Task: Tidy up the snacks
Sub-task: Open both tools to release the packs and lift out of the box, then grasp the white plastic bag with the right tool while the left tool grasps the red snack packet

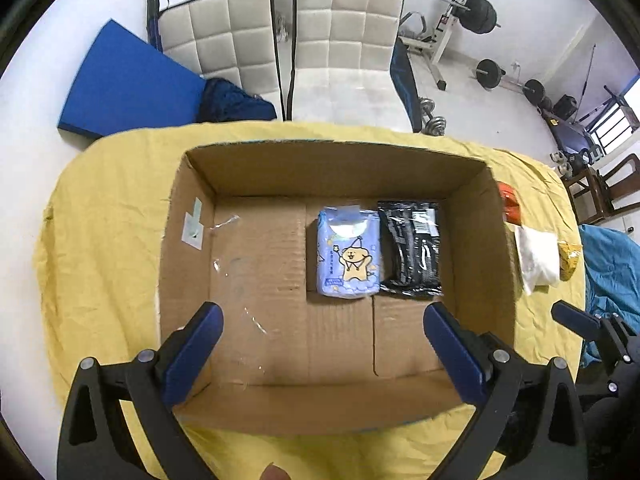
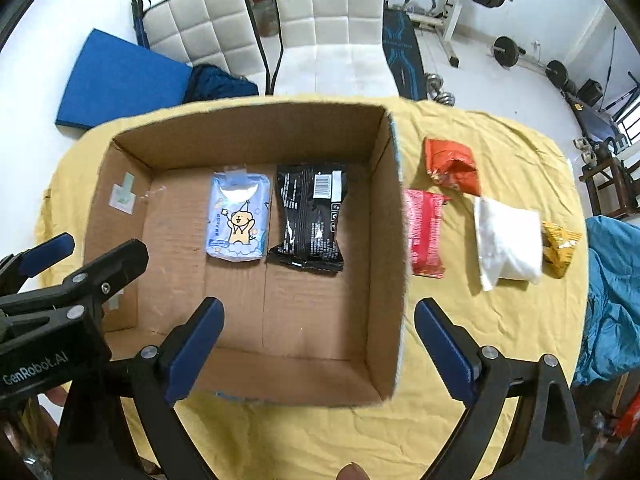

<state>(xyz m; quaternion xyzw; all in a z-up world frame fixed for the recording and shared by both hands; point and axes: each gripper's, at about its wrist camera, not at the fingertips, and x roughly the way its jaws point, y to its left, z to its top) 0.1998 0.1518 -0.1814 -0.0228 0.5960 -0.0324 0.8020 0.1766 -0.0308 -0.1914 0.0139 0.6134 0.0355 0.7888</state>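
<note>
- Covering the counter point(image 2: 500, 320), a wrinkled yellow cloth point(image 1: 104, 240) lies under everything; the landmark for all that follows is the cardboard box point(image 2: 384, 240), open-topped and resting on the cloth.
- Inside the box, toward its far wall, a black snack packet point(image 2: 310, 216) lies flat with its barcode up.
- Touching the black packet's left edge, still inside the box, lies a light-blue pack point(image 2: 237, 218) printed with a cartoon dog.
- Outside the box, well to its right, a white pouch point(image 2: 508, 246) lies on the cloth.
- Just beside the box's right wall lies a red wrapper point(image 2: 426, 234), partly hidden by that wall.
- Right of the box and farther back lies a crumpled orange packet point(image 2: 452, 164).
- Farthest right of the box, a small yellow packet point(image 2: 558, 250) touches the white pouch.
- Above the box's near edge, the left claw point(image 1: 322, 324) is spread wide and holds nothing.
- Straddling the box's right wall near its front corner, the right claw point(image 2: 318, 318) is likewise spread and empty.
</note>
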